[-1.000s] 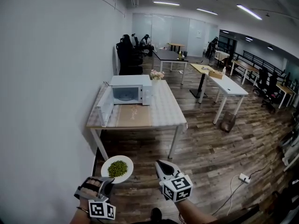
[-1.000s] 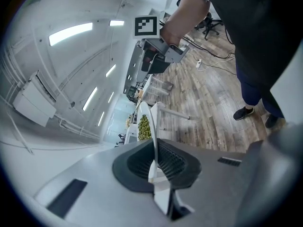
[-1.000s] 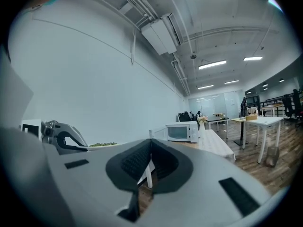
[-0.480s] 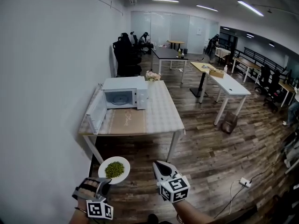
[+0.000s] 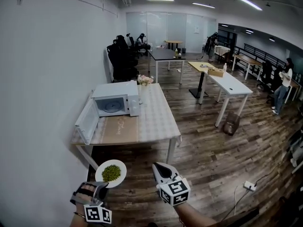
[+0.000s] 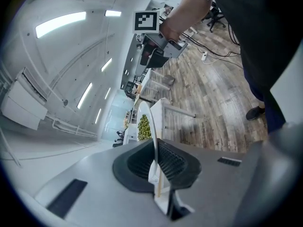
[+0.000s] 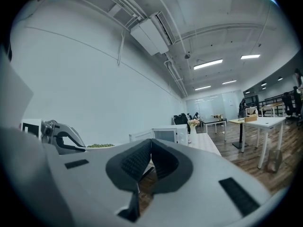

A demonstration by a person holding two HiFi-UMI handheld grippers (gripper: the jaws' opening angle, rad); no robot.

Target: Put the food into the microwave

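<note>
— Why does the left gripper point(image 5: 98, 189) clench the round white plate point(image 5: 121, 167) by its rim?
— To carry the heaped green food point(image 5: 111, 172) level. The right gripper point(image 5: 159, 167), closed on nothing, rides beside it.
— And the white microwave point(image 5: 113, 103)?
— Well ahead, at the pale wooden counter's point(image 5: 154, 124) far left corner, its door point(image 5: 86, 122) open, likely ready for the plate.

Flower vase point(image 5: 145, 80) on the table point(image 5: 152, 123) — office chairs point(image 5: 119, 63) beyond.

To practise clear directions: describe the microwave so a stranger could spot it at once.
Follow the white wall to the nearest table. The microwave stands at its far end. Unlike the vase beside it, it is a white box with its door open.
</note>
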